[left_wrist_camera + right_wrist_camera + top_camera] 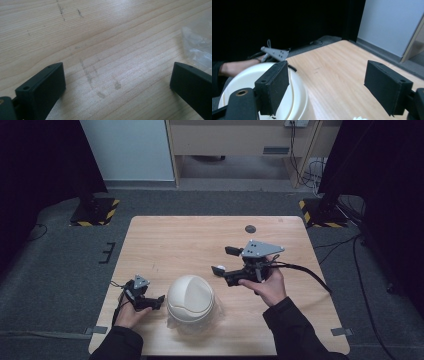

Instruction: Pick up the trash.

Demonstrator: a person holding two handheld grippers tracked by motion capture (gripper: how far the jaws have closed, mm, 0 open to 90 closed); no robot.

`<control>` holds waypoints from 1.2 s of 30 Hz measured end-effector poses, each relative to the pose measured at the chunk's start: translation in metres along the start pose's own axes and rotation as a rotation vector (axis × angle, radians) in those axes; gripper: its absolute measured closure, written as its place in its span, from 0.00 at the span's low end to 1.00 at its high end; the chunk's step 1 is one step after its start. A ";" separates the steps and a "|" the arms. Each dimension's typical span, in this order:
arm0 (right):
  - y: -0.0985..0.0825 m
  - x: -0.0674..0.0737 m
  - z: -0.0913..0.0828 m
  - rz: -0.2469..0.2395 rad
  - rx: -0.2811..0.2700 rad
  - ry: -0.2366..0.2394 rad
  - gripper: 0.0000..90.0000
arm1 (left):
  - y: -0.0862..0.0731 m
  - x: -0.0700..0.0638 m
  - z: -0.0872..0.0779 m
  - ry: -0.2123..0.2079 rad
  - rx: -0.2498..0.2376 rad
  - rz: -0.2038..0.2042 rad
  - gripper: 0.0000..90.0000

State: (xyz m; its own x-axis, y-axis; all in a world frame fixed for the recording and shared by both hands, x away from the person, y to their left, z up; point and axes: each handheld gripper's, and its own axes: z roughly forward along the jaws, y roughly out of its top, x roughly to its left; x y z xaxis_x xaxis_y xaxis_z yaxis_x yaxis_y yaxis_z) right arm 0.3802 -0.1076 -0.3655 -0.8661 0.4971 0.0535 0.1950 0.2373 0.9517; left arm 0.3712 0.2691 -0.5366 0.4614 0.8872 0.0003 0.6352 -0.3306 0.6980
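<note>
A white domed lid or upturned bowl (190, 297) (294, 100) rests on crinkled clear plastic (212, 312) (197, 47) near the table's front edge. My left gripper (152, 301) (117, 75) sits low just left of the dome, its jaws open over bare wood with nothing between them. My right gripper (227, 266) (325, 75) is held above the table to the right of the dome and points left toward it. Its jaws stand wide open and empty. A small white bit (218, 269) (359, 118) shows at its tips; what it is I cannot tell.
The wooden table (200, 240) has a dark round spot (250, 228) near its far edge. Grey carpet, black stands with hazard-striped bases (95, 212) and cables (310, 172) surround it. The left hand (237, 67) lies behind the dome in the right gripper view.
</note>
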 end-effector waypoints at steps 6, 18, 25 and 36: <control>-0.016 0.012 0.012 0.005 0.042 0.037 0.22 | 0.000 0.000 0.000 0.000 0.000 0.000 0.00; -0.043 0.023 0.030 0.001 0.141 0.074 0.23 | 0.000 0.000 0.000 0.000 0.000 -0.001 0.00; -0.050 0.024 0.039 0.002 0.177 0.079 0.23 | 0.000 0.000 0.000 0.001 0.000 -0.001 0.00; -0.058 0.026 0.051 0.017 0.230 0.085 0.24 | 0.000 0.000 0.000 0.001 0.000 -0.001 0.00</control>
State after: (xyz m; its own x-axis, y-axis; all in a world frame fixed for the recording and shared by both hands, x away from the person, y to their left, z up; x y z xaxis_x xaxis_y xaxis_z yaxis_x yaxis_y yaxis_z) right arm 0.3699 -0.0657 -0.4349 -0.8953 0.4334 0.1034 0.3014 0.4181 0.8570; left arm 0.3712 0.2690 -0.5366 0.4606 0.8876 0.0003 0.6356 -0.3301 0.6979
